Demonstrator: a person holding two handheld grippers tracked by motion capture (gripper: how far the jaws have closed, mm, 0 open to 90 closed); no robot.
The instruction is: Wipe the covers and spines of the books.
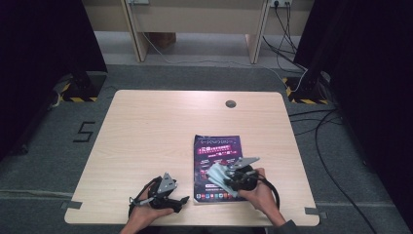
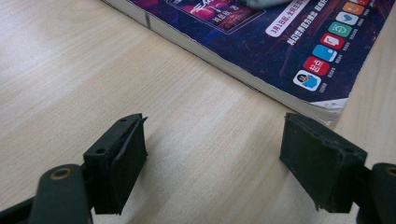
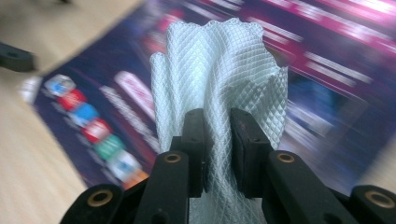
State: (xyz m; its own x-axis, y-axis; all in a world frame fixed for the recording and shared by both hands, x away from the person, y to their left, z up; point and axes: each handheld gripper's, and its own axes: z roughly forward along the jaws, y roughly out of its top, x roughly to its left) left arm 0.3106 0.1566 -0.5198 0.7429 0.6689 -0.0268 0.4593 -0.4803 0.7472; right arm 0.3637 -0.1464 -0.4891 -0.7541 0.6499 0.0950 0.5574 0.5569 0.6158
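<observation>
1st, looking at the right tongs [image 3: 217, 116]: clenching tight on a white cloth [image 3: 219, 60], pinching it low down, with soft folds puffing up above. Hovering over a purple book [image 3: 327, 93], close to the book's bottom end, on the person's side of the worktop [image 2: 70, 56].

Judging the cloth: probably being very light, soft and floppy, bending any way, not breaking if dropped. Showing a bumpy criss-cross weave, so likely not slipping much. Good for grabbing almost anywhere. Best bunching up a thick fold and squeezing that. Risking a slide-out when pinching just 1 thin edge.

Judging the book: likely being heavier, flat, bendy at the pages, and slippery on its shiny cover. Lying flat on the worktop, so hard to pinch from on top. Better going for a corner or a side edge.

2nd, looking at the left tongs [image 2: 212, 135]: standing wide apart, gripping nothing, waiting low over the bare worktop just beside the book's near corner. Maybe helping by pressing down on the book, keeping it from sliding under the cloth.
</observation>
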